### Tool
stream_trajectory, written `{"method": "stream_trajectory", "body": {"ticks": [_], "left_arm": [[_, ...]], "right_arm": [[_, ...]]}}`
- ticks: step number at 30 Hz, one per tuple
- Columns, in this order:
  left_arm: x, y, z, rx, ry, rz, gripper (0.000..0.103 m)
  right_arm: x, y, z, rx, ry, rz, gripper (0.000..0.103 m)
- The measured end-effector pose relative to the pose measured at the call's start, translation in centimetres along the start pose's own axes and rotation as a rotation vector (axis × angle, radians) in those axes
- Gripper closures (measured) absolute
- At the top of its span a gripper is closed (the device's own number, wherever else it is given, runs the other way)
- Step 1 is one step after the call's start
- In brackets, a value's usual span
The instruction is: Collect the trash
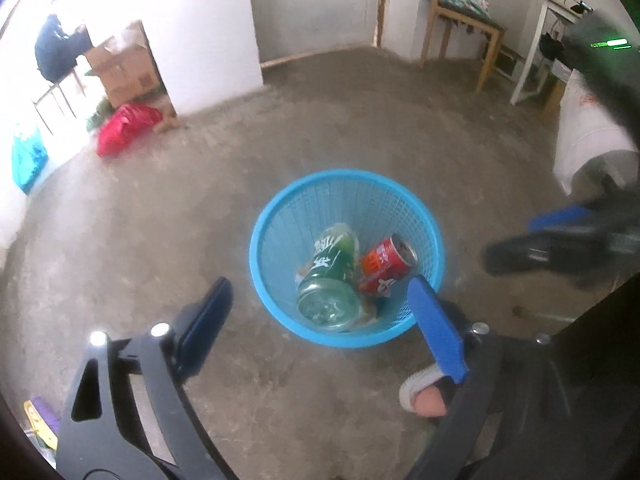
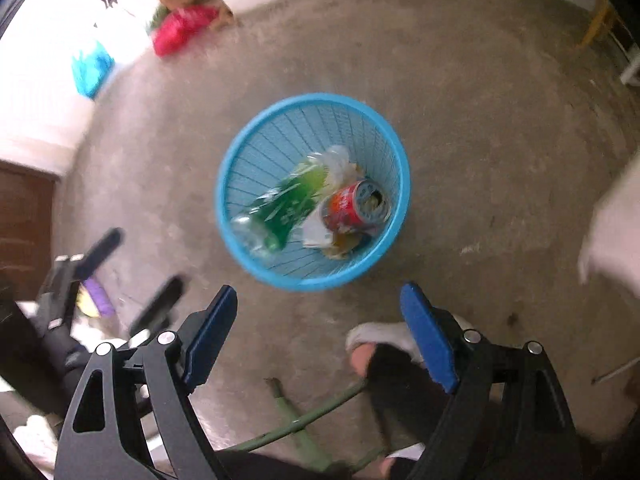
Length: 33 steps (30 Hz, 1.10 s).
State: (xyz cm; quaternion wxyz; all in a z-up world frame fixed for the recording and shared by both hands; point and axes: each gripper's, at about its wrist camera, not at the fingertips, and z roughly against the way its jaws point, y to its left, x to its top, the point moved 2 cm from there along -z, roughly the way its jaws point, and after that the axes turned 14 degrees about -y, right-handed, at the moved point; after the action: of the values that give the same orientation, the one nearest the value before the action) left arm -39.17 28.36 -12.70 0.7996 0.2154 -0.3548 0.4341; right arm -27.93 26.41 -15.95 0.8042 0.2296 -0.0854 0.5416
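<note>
the left gripper (image 1: 320,312) hangs over the concrete floor (image 1: 160,240) with its blue fingers (image 1: 436,328) spread wide and nothing between them, and the blue basket (image 1: 276,216) stands just ahead of the tips, its near rim lying between the two fingers in the left wrist view. the right gripper (image 2: 320,320) is likewise spread apart and holds nothing; in the right wrist view the basket (image 2: 240,148) sits ahead of it and clear of both fingers, a strip of bare floor between tips and rim. inside the basket the collected trash lies together at the bottom: a green plastic bottle (image 1: 332,272) on its side, its clear base toward the near wall, and a red can (image 1: 384,268) lying beside it and touching it, its opened top turned toward the far right wall. in the right wrist view the bottle (image 2: 288,204) and the can (image 2: 352,208) show some crumpled clear and white wrapping (image 2: 340,160) tucked around them, with a brownish scrap under the can; what that scrap is cannot be told. each gripper shows in the other's view, off to the side of the basket and blurred. a foot in a white slipper (image 2: 380,336) stands on the floor near the right gripper's right finger. further off, by the white wall, lie a red bag (image 1: 124,128) and a cardboard box (image 1: 124,68), with a wooden chair (image 1: 460,20) across the room.
</note>
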Motion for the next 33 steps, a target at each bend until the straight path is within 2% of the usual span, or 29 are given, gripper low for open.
{"method": "stream_trajectory", "body": {"ticks": [3, 4, 8, 13, 16, 20, 23, 27, 33], "left_arm": [[-0.1, -0.4, 1.5, 0.059, -0.038, 0.024, 0.013], [-0.2, -0.5, 2.0, 0.08, -0.049, 0.036, 0.009], [-0.1, -1.3, 3.8, 0.111, -0.077, 0.065, 0.009], [-0.6, -2.1, 5.1, 0.183, -0.079, 0.056, 0.009], [-1.2, -1.6, 5.6, 0.21, -0.072, 0.083, 0.009], [-1.8, 0.6, 5.6, 0.211, -0.055, 0.194, 0.009], [-2.5, 1.7, 5.2, 0.214, -0.028, 0.246, 0.009], [-3.1, 1.9, 5.4, 0.247, -0.034, 0.234, 0.009], [-3.7, 2.1, 4.8, 0.257, 0.0, 0.245, 0.009]], "right_arm": [[-1.7, -0.1, 3.8, -0.003, -0.097, -0.045, 0.015], [-2.2, 0.0, 5.3, -0.026, -0.143, -0.05, 0.014], [-4.4, 0.0, 9.9, -0.199, -0.299, -0.027, 0.008], [-7.5, 0.5, 12.7, -0.203, -0.386, -0.082, 0.008], [-9.2, 1.6, 12.5, -0.225, -0.416, -0.096, 0.007], [-10.7, 3.7, 10.1, -0.202, -0.411, -0.119, 0.007], [-10.9, 5.5, 8.7, -0.262, -0.402, -0.053, 0.007], [-11.2, 6.3, 8.7, -0.342, -0.429, -0.011, 0.007], [-11.7, 4.9, 8.8, -0.37, -0.419, -0.063, 0.007]]}}
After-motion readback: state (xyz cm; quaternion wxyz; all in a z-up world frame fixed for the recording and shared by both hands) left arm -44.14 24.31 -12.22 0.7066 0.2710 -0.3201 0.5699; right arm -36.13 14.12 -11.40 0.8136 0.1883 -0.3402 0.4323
